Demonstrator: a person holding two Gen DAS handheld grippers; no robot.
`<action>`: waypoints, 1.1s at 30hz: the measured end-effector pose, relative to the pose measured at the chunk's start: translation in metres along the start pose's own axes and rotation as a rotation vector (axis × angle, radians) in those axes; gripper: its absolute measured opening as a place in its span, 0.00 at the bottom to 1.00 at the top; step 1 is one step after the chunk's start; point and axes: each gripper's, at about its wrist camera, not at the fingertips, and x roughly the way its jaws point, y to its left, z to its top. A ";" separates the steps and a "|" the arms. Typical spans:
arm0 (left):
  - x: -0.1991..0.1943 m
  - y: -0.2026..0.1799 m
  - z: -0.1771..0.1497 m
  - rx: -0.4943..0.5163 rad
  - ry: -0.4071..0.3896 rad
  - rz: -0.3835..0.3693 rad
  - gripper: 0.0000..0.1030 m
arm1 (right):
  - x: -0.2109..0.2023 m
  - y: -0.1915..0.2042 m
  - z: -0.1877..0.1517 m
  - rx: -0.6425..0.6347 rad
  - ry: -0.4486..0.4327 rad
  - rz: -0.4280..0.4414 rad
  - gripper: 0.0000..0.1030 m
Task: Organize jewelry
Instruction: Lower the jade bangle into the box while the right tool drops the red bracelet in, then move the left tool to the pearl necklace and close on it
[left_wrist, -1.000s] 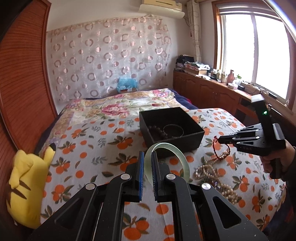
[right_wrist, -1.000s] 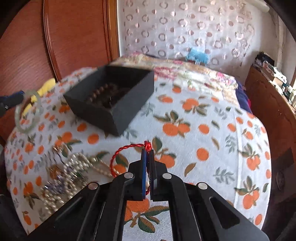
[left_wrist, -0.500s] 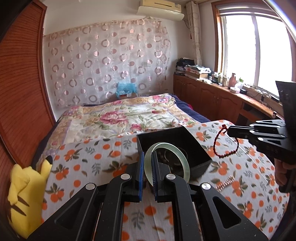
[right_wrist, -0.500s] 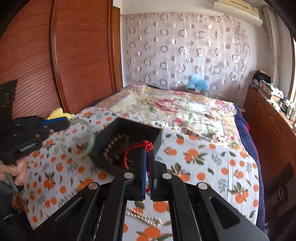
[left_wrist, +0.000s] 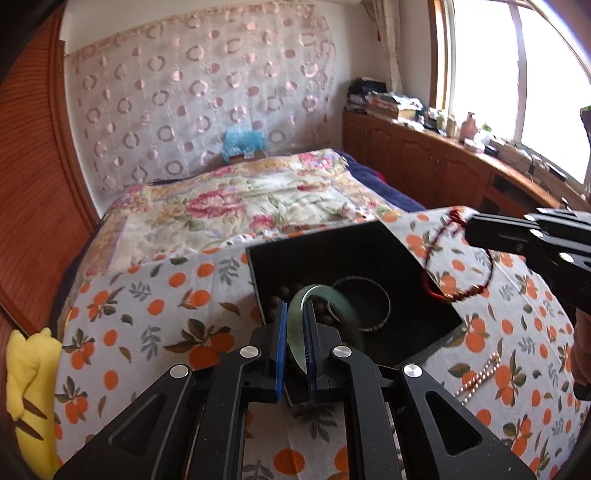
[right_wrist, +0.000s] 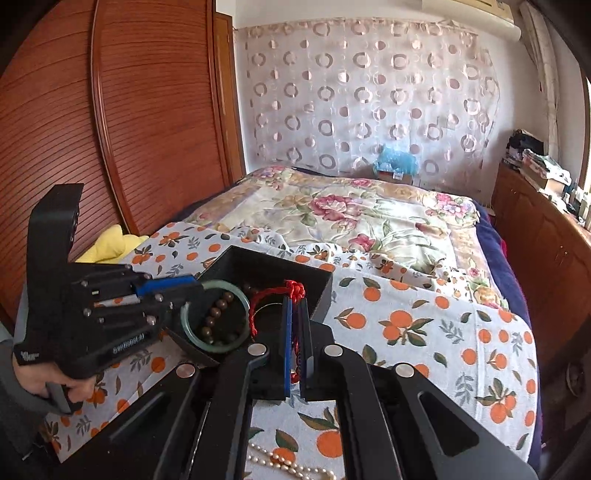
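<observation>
Progress since a second ago: our left tongs (left_wrist: 294, 334), clamped on the pale green jade bangle (left_wrist: 325, 306), and right tongs (right_wrist: 294, 341), pinching the red beaded cord bracelet (right_wrist: 275, 295), now hover over the open black box (left_wrist: 332, 254), ready for release.

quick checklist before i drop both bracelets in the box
1. Left gripper clamped on the green bangle: ok.
2. Bangle over the black box opening: ok.
3. Right gripper shut on the red cord bracelet: ok.
4. Red bracelet fully above the opening: cannot tell; it hangs near the box's right edge.
5. Landing room inside: ok; brown beads and a dark bangle already lie there.
6. Pearl strand on the bedspread: not ok, not yet boxed.
</observation>
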 end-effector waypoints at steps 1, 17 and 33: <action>-0.002 -0.001 0.000 0.003 -0.005 0.007 0.08 | 0.003 0.001 0.000 0.001 0.002 0.005 0.03; -0.065 0.009 -0.039 -0.027 -0.050 -0.033 0.36 | 0.045 0.018 -0.015 0.001 0.082 0.072 0.28; -0.096 -0.017 -0.100 -0.027 -0.003 -0.103 0.46 | -0.055 0.014 -0.102 0.004 0.047 0.011 0.28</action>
